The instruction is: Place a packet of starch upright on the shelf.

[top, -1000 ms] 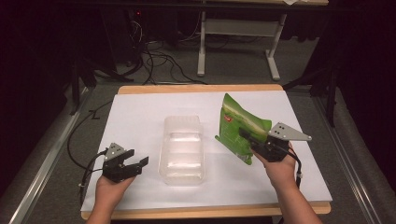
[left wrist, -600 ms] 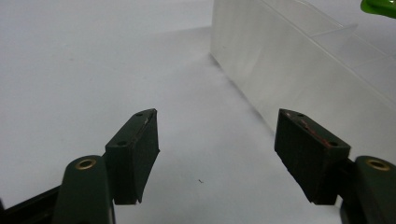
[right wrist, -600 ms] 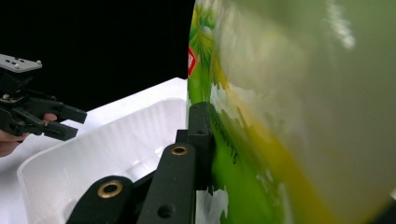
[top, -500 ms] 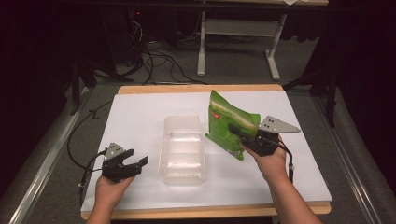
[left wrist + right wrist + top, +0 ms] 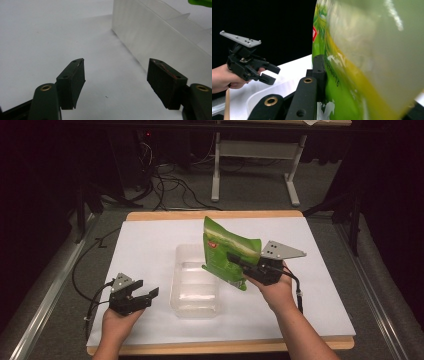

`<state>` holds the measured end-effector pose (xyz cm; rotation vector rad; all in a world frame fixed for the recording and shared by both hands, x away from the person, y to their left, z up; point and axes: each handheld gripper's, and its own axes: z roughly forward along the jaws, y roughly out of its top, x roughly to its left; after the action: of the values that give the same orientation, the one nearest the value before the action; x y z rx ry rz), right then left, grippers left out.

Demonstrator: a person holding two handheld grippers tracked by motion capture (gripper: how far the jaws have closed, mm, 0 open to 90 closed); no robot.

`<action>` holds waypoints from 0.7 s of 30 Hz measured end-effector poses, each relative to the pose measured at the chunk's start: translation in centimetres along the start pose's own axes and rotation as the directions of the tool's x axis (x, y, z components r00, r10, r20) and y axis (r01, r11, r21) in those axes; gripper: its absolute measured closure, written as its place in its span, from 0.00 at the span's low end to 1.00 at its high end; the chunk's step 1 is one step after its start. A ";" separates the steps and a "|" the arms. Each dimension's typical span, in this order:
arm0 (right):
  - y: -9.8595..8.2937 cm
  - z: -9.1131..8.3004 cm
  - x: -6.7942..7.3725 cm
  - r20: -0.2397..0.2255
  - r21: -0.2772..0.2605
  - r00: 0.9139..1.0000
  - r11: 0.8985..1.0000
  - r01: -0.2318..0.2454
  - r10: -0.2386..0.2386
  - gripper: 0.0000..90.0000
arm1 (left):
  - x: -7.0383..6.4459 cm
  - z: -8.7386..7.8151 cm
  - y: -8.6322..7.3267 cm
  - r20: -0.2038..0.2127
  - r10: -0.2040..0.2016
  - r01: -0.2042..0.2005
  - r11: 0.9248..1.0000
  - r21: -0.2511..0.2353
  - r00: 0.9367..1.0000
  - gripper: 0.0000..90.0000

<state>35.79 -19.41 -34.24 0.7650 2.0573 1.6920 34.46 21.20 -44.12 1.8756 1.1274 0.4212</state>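
Note:
A green snack bag [image 5: 227, 251] hangs tilted above the right rim of a clear plastic tub [image 5: 196, 292], with my right gripper [image 5: 239, 261] shut on its lower right part. In the right gripper view the bag [image 5: 362, 62] is blurred and pressed against the visible left jaw. My left gripper [image 5: 147, 296] rests low on the white table cover, left of the tub, jaws apart with nothing between them. The left gripper view looks past both open fingers [image 5: 72, 82] at the tub's frosted side wall [image 5: 160, 42]. The left gripper [image 5: 268, 72] also appears far off in the right gripper view.
A white sheet [image 5: 150, 240] covers the wooden table [image 5: 215, 214]. Cables [image 5: 170, 185] and a desk frame [image 5: 255, 160] lie on the floor beyond the far edge. A black cable [image 5: 82, 275] trails off the table's left side.
My right gripper has carried the green bag leftward, from right of the tub to over its right rim. The left gripper has stayed put.

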 end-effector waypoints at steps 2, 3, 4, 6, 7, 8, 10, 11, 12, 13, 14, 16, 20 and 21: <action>0.1 0.6 0.3 -0.017 0.003 1.000 1.000 0.007 -0.007 0.92 | 0.0 -0.1 0.0 0.011 -0.014 0.014 1.000 -0.007 1.000 0.34; 0.2 0.8 0.4 -0.021 0.008 1.000 1.000 0.008 -0.007 0.92 | 0.0 -0.1 0.0 0.016 -0.016 0.017 1.000 -0.010 1.000 0.34; 0.2 1.0 0.6 -0.030 0.006 1.000 1.000 0.003 -0.003 0.92 | 0.0 -0.2 0.1 0.020 -0.017 0.017 1.000 -0.014 1.000 0.34; 0.4 1.4 0.8 -0.042 0.008 0.999 1.000 0.014 -0.014 0.92 | -0.1 -0.1 0.1 0.018 -0.011 0.012 1.000 -0.012 1.000 0.34; 0.5 1.6 1.0 -0.055 0.006 0.998 1.000 0.013 -0.013 0.92 | -0.1 -0.1 0.0 0.017 -0.010 0.011 1.000 -0.009 1.000 0.34; 0.6 1.8 1.1 -0.060 0.006 0.998 1.000 0.017 -0.017 0.92 | -0.1 -0.1 0.0 0.017 -0.011 0.011 1.000 -0.008 1.000 0.34; 0.8 2.0 1.3 -0.071 0.008 0.997 1.000 0.018 -0.017 0.92 | -0.1 0.0 0.0 0.022 -0.014 0.014 1.000 -0.007 1.000 0.34; 0.8 2.2 1.4 -0.077 0.010 0.997 1.000 0.015 -0.014 0.92 | -0.1 0.0 0.0 0.025 -0.014 0.014 1.000 -0.006 1.000 0.34; 1.0 2.5 1.6 -0.094 0.004 0.995 1.000 0.014 -0.014 0.92 | -0.2 0.0 0.0 0.026 -0.012 0.012 1.000 -0.003 1.000 0.34; 1.0 2.5 1.6 -0.094 0.004 0.995 1.000 0.014 -0.014 0.92 | -0.2 0.0 0.0 0.026 -0.012 0.012 1.000 -0.003 1.000 0.34; 1.0 2.6 1.7 -0.100 0.001 0.995 1.000 0.013 -0.013 0.92 | -0.2 0.0 0.0 0.028 -0.011 0.011 1.000 -0.003 1.000 0.34; 1.0 2.8 1.9 -0.111 0.003 0.994 1.000 0.012 -0.011 0.92 | -0.2 0.0 0.0 0.029 -0.007 0.008 1.000 -0.002 1.000 0.34; 1.0 3.3 2.2 -0.124 0.001 0.992 1.000 0.011 -0.011 0.92 | -0.2 0.1 0.0 0.032 -0.008 0.008 1.000 0.004 0.999 0.34; 1.0 3.4 2.3 -0.127 -0.006 0.992 1.000 0.006 -0.006 0.92 | -0.2 0.2 0.0 0.034 -0.007 0.006 1.000 0.007 0.999 0.34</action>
<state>36.24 -15.23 -33.82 0.6640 2.1357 1.7845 34.45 20.96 -44.18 1.8779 1.1133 0.3809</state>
